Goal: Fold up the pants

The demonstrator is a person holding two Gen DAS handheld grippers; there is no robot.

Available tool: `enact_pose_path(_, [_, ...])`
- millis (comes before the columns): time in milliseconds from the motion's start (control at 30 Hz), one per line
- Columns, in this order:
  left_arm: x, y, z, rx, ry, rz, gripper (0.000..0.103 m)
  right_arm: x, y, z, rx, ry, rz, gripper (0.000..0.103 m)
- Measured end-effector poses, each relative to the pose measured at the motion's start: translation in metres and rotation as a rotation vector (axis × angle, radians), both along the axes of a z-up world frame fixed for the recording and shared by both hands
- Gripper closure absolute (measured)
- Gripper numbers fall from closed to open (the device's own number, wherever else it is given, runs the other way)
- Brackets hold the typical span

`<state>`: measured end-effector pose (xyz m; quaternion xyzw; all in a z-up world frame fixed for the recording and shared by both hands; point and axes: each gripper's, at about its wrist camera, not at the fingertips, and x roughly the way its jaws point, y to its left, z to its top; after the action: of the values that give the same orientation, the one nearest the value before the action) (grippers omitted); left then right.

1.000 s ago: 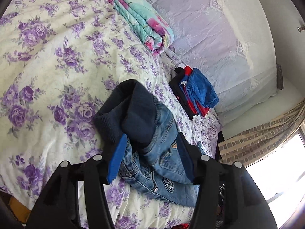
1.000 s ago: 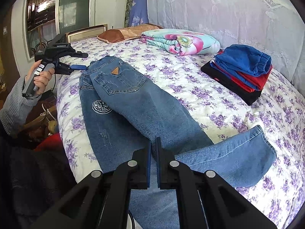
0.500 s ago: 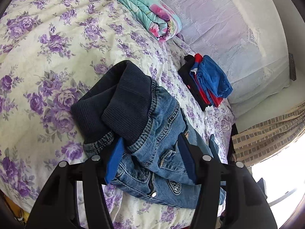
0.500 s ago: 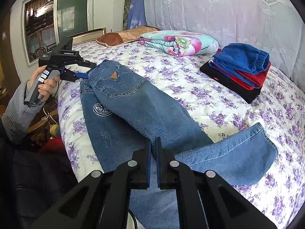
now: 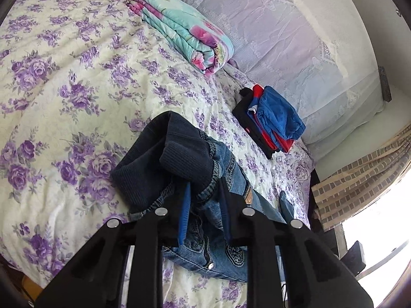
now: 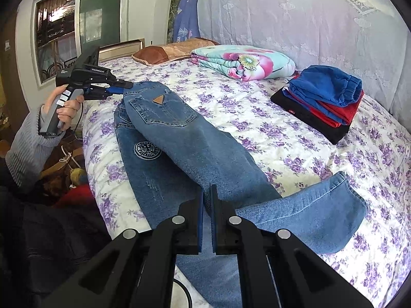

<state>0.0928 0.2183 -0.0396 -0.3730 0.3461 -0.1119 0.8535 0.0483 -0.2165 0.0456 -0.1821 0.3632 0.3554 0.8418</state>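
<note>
Your left gripper (image 5: 204,213) is closing on the waist of the jeans (image 6: 185,138) at the bed's (image 6: 295,148) near edge, while your right gripper (image 6: 206,220) pinches a leg near that same edge.

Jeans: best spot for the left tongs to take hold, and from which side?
The waistband corner of the jeans, where the denim meets the dark ribbed band. Come in from the bed edge, near level: there the layers bunch into a raised ridge the pads can straddle. The left tongs are closing on that ridge now; the right tongs are shut on the leg.
</note>
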Motion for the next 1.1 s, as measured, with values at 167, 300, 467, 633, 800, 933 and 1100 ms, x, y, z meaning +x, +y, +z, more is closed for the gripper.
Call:
enact_pose_path(167, [-0.011,-0.002,0.006,0.075,0.005,-0.018,0.085,-0.019,0.005,-0.003,-0.021,0.009,0.027,0.098])
enact_pose_path(300, [-0.012,0.006,-0.021,0.078,0.070,-0.023,0.086,-0.027,0.011,-0.028,-0.037,0.066,0.045,0.098])
enact_pose_path(467, [-0.019,0.016,-0.024,0.029,0.060,-0.034,0.086,-0.028,0.009,-0.059,-0.018,0.139,0.019,0.098])
enact_pose_path(633, [-0.044,-0.001,0.018,0.241,-0.030,0.019,0.089,-0.029,0.005,-0.067,0.015,0.159,-0.007,0.098])
enact_pose_path(800, [-0.049,-0.043,0.044,0.271,-0.121,-0.126,0.089,-0.027,0.008,-0.079,0.000,0.164,-0.020,0.098])
enact_pose_path(933, [-0.020,-0.098,0.022,0.262,-0.081,-0.289,0.089,-0.026,0.006,-0.080,0.010,0.176,-0.037,0.097])
enact_pose_path(1100, [0.004,-0.141,-0.024,0.289,0.013,-0.390,0.089,-0.027,0.002,-0.064,0.060,0.239,-0.042,0.078])
